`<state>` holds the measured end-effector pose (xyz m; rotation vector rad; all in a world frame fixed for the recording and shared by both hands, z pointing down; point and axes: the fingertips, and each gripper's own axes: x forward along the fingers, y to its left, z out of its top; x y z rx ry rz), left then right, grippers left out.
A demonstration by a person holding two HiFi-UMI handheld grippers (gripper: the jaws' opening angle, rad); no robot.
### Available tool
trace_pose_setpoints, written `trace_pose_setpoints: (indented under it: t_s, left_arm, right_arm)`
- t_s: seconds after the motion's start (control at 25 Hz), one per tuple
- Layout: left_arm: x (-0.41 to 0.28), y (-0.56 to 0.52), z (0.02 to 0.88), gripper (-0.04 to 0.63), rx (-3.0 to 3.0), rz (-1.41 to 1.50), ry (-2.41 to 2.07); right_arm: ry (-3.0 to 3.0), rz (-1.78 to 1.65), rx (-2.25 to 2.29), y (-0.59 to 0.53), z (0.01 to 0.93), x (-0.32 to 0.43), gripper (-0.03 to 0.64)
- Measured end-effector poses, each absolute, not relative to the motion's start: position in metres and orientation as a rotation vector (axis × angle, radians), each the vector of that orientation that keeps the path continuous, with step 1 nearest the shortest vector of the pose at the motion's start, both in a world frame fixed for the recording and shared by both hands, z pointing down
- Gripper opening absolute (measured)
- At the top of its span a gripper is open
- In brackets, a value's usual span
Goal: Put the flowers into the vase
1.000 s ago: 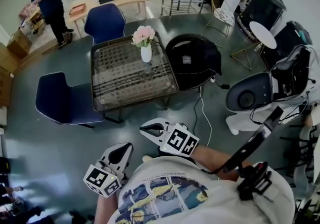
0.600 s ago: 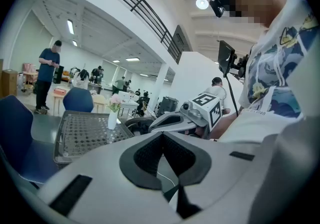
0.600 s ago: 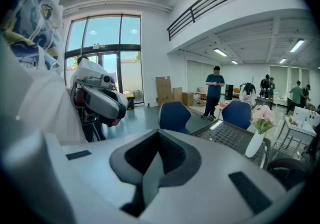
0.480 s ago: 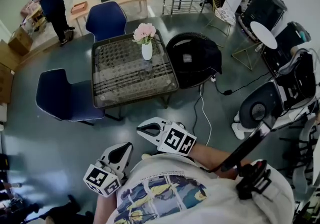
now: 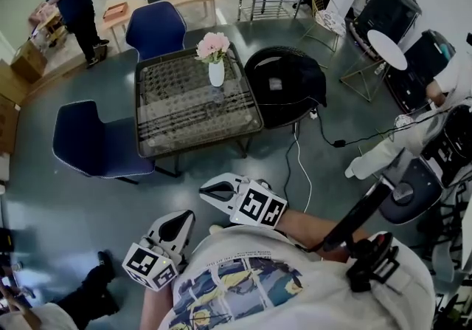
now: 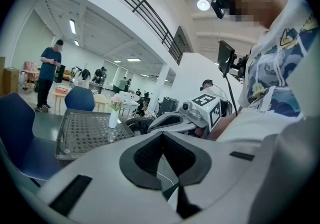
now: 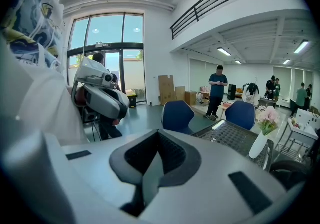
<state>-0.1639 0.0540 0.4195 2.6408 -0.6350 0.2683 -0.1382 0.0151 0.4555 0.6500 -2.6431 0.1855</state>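
Pink flowers [image 5: 212, 46] stand in a white vase [image 5: 216, 74] at the far edge of a glass-topped table [image 5: 184, 118], well ahead of me. Both grippers hover low by my body, far from the table. My left gripper [image 5: 186, 216] is shut with nothing in it. My right gripper [image 5: 203, 190] points left, shut and empty as well. In the left gripper view the vase [image 6: 113, 118] and flowers [image 6: 116, 101] show small beyond the shut left gripper [image 6: 162, 134], with the right gripper [image 6: 172, 121] alongside. The right gripper view has the vase [image 7: 258, 144] and flowers [image 7: 268, 116] at right, past the right gripper [image 7: 159, 134].
Two blue chairs [image 5: 96, 148] [image 5: 154, 29] flank the table, and a black round seat [image 5: 284, 85] stands at its right. A cable [image 5: 299, 162] crosses the floor. A person in dark clothes [image 5: 72, 4] stands at back left, someone in white [image 5: 402, 140] bends at right, and a dark leg [image 5: 88, 299] is at lower left.
My right gripper has drifted slightly left. The person in white and the equipment at right have shifted, and a dark leg has come in at lower left. Vase and flowers stay put.
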Motion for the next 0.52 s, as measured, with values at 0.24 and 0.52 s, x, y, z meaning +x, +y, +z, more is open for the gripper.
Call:
trace_pose_setpoints:
  t_s: [0.24, 0.52]
  left_arm:
    - [-0.169, 0.057, 0.419, 0.009, 2.629, 0.261, -0.648]
    - [-0.172, 0.051, 0.425, 0.009, 2.614, 0.238, -0.660]
  right_arm:
    - [-2.642, 0.184, 0.624, 0.017, 0.456, -0.146, 0.009]
    - [-2.642, 0.173, 0.604, 0.009, 0.462, -0.150, 0.009]
